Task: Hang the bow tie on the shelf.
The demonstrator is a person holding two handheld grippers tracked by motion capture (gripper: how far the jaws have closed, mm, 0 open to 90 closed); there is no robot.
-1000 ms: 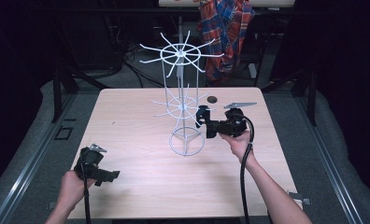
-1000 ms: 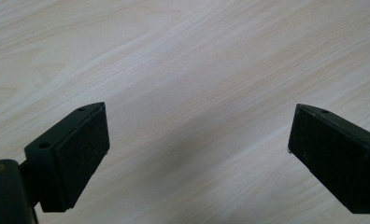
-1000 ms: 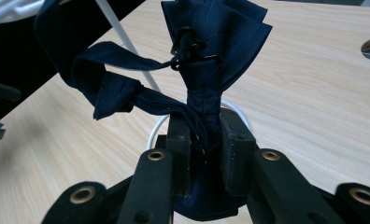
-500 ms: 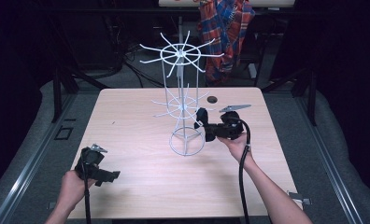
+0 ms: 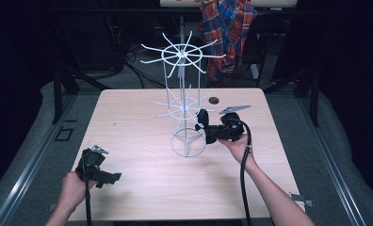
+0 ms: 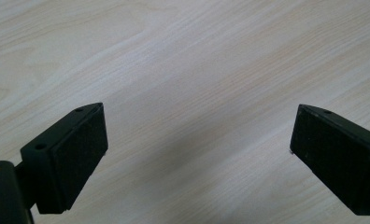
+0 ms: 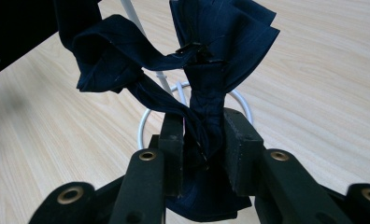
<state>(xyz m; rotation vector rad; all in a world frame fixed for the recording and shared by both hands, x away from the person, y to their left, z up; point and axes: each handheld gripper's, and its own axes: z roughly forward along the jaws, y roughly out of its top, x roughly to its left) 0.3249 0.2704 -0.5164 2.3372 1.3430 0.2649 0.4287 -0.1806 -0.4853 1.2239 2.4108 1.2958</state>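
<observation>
A white wire rack (image 5: pixel 182 84) with spoked tiers stands mid-table; its base ring (image 7: pixel 143 123) lies just past my right gripper's jaws. My right gripper (image 5: pixel 206 129) reaches in from the right at the rack's lower tier, shut on a bunched navy cloth (image 7: pixel 211 42). The cloth (image 5: pixel 202 117) rises between the pads (image 7: pixel 171 140) and fans out above them. These jaws have just been opening a little, with the cloth still pinched between them. My left gripper (image 5: pixel 110 178) rests at the table's front left, open (image 6: pixel 199 154), with only bare wood between its fingers.
A small black round thing (image 5: pixel 214 100) lies on the table behind the rack. A plaid shirt (image 5: pixel 227 28) hangs beyond the far edge. The pale wooden table (image 5: pixel 142 197) is bordered by dark floor and metal rails on either side.
The right gripper with the cloth has shifted slightly nearer to me beside the rack. The left gripper has stayed where it was.
</observation>
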